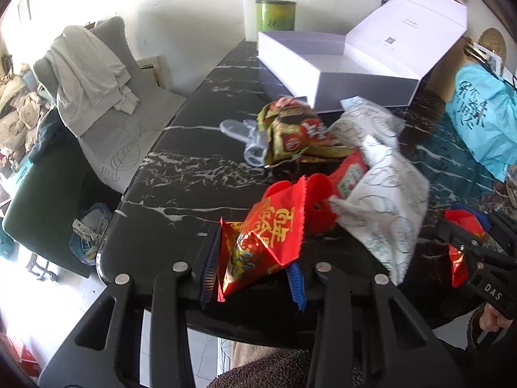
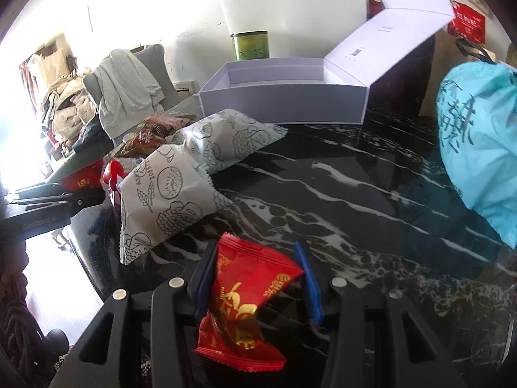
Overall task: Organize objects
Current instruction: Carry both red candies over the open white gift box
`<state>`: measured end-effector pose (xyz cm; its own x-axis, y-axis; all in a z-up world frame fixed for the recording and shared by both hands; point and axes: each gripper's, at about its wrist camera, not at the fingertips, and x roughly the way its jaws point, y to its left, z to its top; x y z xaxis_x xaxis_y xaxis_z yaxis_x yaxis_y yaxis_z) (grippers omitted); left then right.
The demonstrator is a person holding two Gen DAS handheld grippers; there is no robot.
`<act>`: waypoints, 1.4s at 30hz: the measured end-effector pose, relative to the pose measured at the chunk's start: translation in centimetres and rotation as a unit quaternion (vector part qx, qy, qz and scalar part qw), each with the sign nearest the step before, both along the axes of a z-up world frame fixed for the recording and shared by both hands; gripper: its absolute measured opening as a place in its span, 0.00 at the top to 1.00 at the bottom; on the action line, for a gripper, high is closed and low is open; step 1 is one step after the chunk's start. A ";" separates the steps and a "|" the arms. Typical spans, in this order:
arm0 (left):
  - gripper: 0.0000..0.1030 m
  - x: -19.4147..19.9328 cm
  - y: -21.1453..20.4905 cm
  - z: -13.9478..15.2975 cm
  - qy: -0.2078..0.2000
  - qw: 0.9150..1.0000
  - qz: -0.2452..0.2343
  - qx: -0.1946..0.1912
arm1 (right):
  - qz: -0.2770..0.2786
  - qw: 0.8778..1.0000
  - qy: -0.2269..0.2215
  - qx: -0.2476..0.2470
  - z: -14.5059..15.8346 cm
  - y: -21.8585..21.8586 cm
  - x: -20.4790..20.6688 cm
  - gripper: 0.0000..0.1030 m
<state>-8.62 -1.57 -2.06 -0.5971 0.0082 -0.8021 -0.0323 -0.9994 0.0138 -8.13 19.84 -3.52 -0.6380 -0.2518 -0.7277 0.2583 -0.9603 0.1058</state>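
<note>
My left gripper (image 1: 255, 249) is shut on a red snack packet with gold print (image 1: 268, 242), held just above the near edge of the black marble table (image 1: 181, 168). My right gripper (image 2: 255, 247) is shut on a similar red packet (image 2: 248, 294), also lifted over the table. Between the two lies a loose pile: two white patterned packets (image 2: 168, 194) (image 2: 232, 139), a green-brown packet (image 1: 297, 132) and a red plastic piece (image 1: 320, 200). Behind the pile stands an open white box (image 2: 281, 103), empty inside, with its lid raised.
A clear plastic item (image 1: 245, 139) lies left of the pile. A green tin (image 2: 252, 45) stands behind the box. A light blue bag (image 2: 478, 148) fills the table's right side. A chair with a grey garment (image 1: 90, 77) stands beyond the left edge.
</note>
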 end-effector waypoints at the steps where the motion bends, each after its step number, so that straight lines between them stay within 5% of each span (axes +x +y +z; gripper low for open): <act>1: 0.65 0.0 0.0 0.3 -0.001 1.000 0.005 0.002 | -0.001 1.000 -0.002 -0.004 0.1 0.2 0.0 0.54; 18: 0.65 -2.1 1.6 6.7 0.046 0.999 -0.004 0.005 | 0.014 0.998 0.064 0.019 7.5 1.4 -1.3 0.54; 34: 0.65 -8.8 4.8 11.1 0.071 0.996 -0.047 0.036 | 0.047 0.990 0.128 0.037 14.1 1.3 -6.7 0.54; 42: 0.65 -12.1 6.1 14.0 0.098 0.993 -0.061 0.023 | 0.049 0.986 0.150 0.056 17.2 1.2 -10.0 0.54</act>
<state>-20.74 4.54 11.92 -0.7347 0.1235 -0.6670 -0.1543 -0.9879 -0.0129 -18.13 21.03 13.66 -0.8058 -0.2514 -0.5361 0.3538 -0.9305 -0.0954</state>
